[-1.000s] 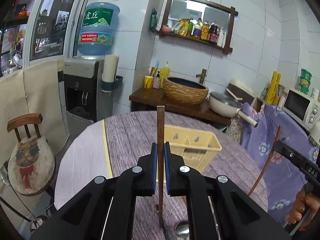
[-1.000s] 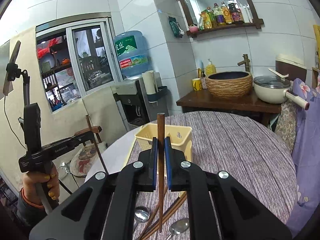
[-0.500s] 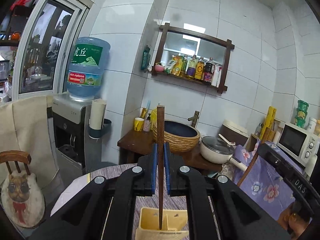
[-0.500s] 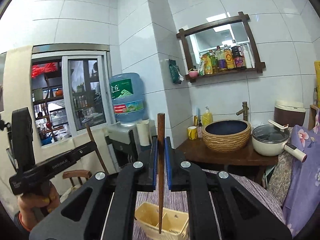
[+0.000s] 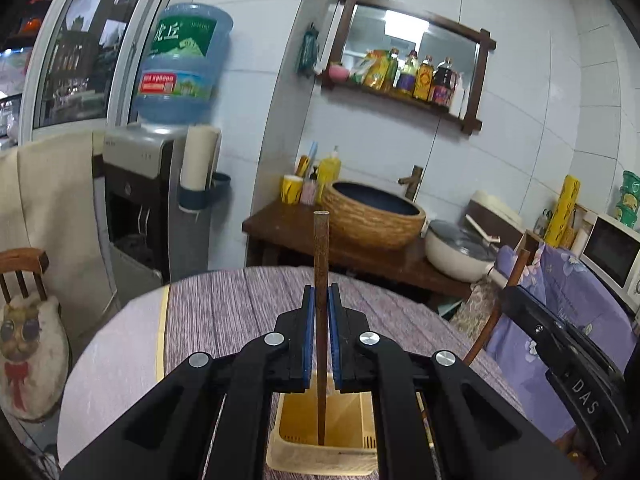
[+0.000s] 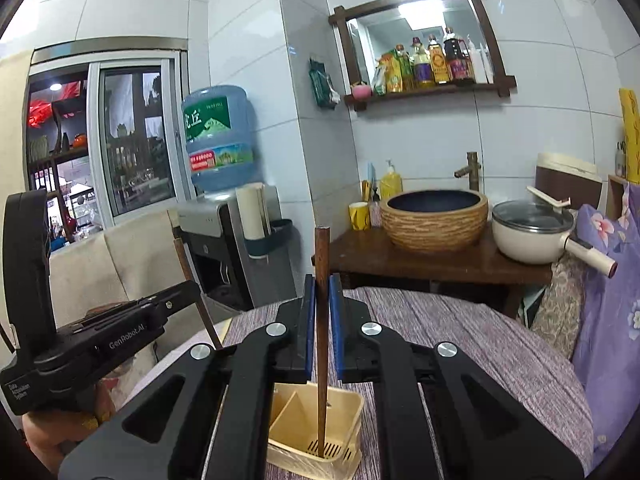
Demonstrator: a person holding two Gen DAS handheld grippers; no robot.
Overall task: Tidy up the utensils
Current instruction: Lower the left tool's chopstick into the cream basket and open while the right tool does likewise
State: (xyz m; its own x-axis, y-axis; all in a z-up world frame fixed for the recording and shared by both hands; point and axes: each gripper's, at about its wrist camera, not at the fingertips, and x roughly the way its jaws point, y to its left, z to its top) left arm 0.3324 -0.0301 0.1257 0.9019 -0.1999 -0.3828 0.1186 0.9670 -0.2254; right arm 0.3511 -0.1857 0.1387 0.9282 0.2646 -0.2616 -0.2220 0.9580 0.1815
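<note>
My left gripper (image 5: 320, 300) is shut on a brown wooden chopstick (image 5: 321, 264), held upright with its lower tip inside the yellow plastic utensil basket (image 5: 352, 460) on the round table. My right gripper (image 6: 320, 292) is shut on a second brown chopstick (image 6: 321, 256), also upright, its tip down in the right compartment of the same basket (image 6: 344, 412), which has a slanted divider. The right gripper also shows at the right of the left wrist view (image 5: 560, 344), the left gripper at the left of the right wrist view (image 6: 120, 332).
The round table has a purple striped cloth (image 5: 240, 312). Behind it stands a wooden counter (image 6: 432, 260) with a woven basin, a white pot and cups. A water dispenser (image 5: 160, 200) and a chair with a cat cushion (image 5: 28, 344) stand at the left.
Both grippers have tilted down and lowered their chopsticks. The tips now reach into the basket's compartments, and the table is back in view.
</note>
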